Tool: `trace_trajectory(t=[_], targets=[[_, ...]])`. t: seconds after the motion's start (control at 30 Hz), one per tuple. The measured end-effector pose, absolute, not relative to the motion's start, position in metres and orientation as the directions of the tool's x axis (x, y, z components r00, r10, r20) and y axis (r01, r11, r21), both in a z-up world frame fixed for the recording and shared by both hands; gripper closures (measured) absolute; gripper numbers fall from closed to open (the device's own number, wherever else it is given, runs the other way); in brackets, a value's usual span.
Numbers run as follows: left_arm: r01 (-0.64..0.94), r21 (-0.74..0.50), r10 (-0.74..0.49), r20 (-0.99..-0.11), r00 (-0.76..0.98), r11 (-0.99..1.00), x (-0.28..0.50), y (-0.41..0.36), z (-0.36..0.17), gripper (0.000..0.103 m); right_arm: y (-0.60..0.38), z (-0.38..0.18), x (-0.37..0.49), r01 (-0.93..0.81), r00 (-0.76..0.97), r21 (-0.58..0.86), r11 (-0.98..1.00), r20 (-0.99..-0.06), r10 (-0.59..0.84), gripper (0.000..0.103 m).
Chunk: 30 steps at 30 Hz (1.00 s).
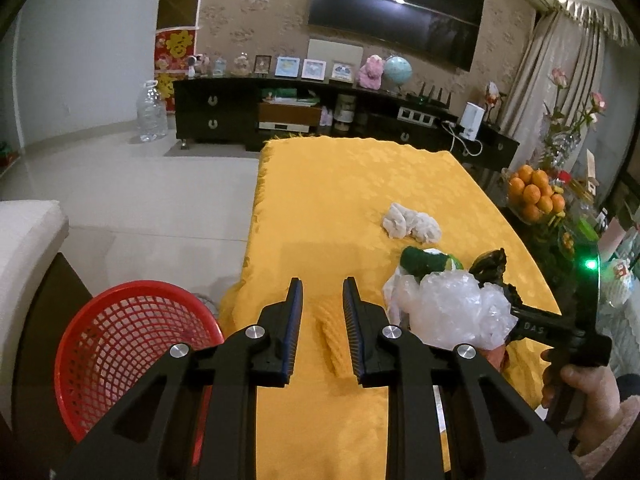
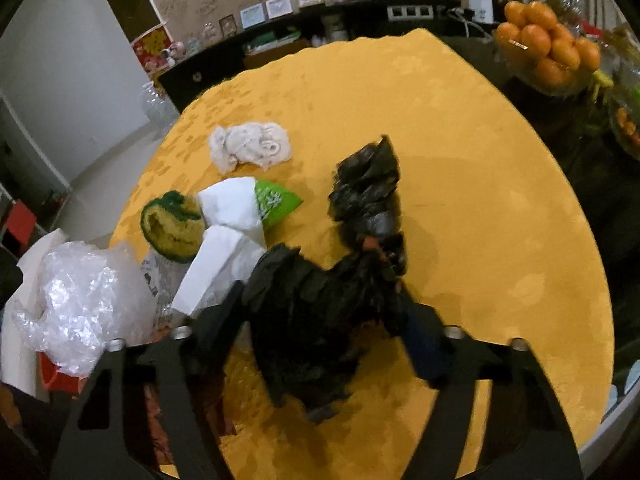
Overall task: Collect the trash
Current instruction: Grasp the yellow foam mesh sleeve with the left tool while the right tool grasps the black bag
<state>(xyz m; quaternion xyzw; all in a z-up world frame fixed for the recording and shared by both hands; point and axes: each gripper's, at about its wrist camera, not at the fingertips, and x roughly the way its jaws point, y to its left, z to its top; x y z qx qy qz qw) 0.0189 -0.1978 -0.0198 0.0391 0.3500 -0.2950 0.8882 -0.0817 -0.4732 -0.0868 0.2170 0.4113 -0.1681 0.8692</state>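
Note:
Trash lies on a table with a yellow cloth (image 1: 352, 184). My right gripper (image 2: 320, 312) is shut on a crumpled black plastic bag (image 2: 312, 320) and holds it just above the cloth. Left of it lie white paper with a green wrapper (image 2: 240, 216), a green-yellow scrubber (image 2: 172, 224), crumpled clear plastic (image 2: 84, 304) and a beige rag (image 2: 250, 146). My left gripper (image 1: 322, 300) is open and empty over the near table edge. A red mesh basket (image 1: 132, 344) stands below it to the left. The clear plastic (image 1: 452, 308) and the rag (image 1: 412, 222) lie to its right.
A bowl of oranges (image 1: 534, 196) and flower vases stand on a dark glass table at right. A dark TV cabinet (image 1: 280, 116) lines the far wall, with a large water bottle (image 1: 151, 114) on the floor. A white sofa arm (image 1: 24, 232) is at left.

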Motion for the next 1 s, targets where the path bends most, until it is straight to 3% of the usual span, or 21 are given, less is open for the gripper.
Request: trace_trajectory(t=[0.07, 0.5, 0.7, 0.73, 0.83, 1.0], targets=[[0.549, -0.139, -0.497, -0.641, 0.585, 0.824, 0.019, -0.196, -0.019, 0.083, -0.471, -0.082, -0.084, 0.466, 0.612, 0.233, 0.854, -0.781, -0.121, 0.046], [0.554, -0.156, -0.527, -0.587, 0.615, 0.818, 0.014, -0.185, -0.002, 0.083, -0.452, -0.014, -0.104, 0.441, 0.739, 0.199, 0.875, -0.634, -0.227, 0.046], [0.545, -0.165, -0.511, -0.636, 0.578, 0.822, 0.020, -0.191, -0.020, 0.082, -0.451, -0.002, -0.106, 0.421, 0.762, 0.219, 0.880, -0.613, -0.211, 0.046], [0.548, -0.165, -0.511, -0.642, 0.572, 0.820, 0.020, -0.194, -0.023, 0.076, -0.450, -0.002, -0.107, 0.420, 0.762, 0.219, 0.881, -0.612, -0.211, 0.046], [0.551, -0.170, -0.508, -0.663, 0.549, 0.817, 0.021, -0.203, -0.032, 0.047, -0.449, -0.001, -0.107, 0.419, 0.764, 0.226, 0.880, -0.610, -0.207, 0.046], [0.558, -0.138, -0.470, -0.720, 0.510, 0.818, 0.029, -0.229, -0.059, 0.046, -0.449, 0.000, -0.110, 0.420, 0.768, 0.242, 0.875, -0.608, -0.201, 0.046]])
